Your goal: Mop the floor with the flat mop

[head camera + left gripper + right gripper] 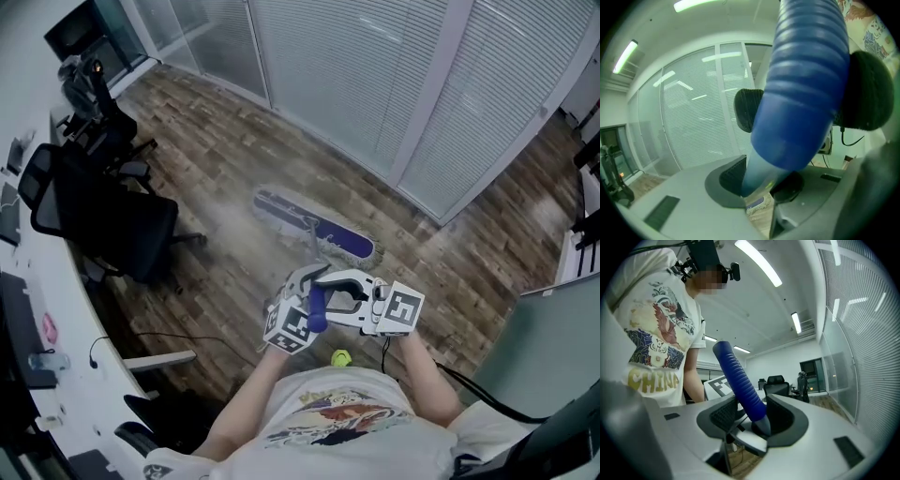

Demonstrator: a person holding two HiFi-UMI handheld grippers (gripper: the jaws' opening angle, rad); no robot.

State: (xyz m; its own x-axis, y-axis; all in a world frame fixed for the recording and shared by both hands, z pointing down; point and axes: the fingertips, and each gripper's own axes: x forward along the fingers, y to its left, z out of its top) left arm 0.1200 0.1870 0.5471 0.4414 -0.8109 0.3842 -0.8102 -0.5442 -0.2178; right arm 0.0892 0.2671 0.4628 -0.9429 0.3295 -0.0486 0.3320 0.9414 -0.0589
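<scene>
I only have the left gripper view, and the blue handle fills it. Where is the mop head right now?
Observer: The flat mop head lies flat on the wood floor ahead of you, near the blind-covered glass wall.
Operator: Is the right gripper on the handle?
Observer: Yes, the right gripper is shut on the blue mop handle.
Operator: Anything near the mop head?
Observer: A black office chair stands to its left, apart from it.

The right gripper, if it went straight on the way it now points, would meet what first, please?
The ribbed blue mop handle, which is clamped between its jaws. Just behind it, probably the white cube with square markers, though depth is unclear.
</scene>
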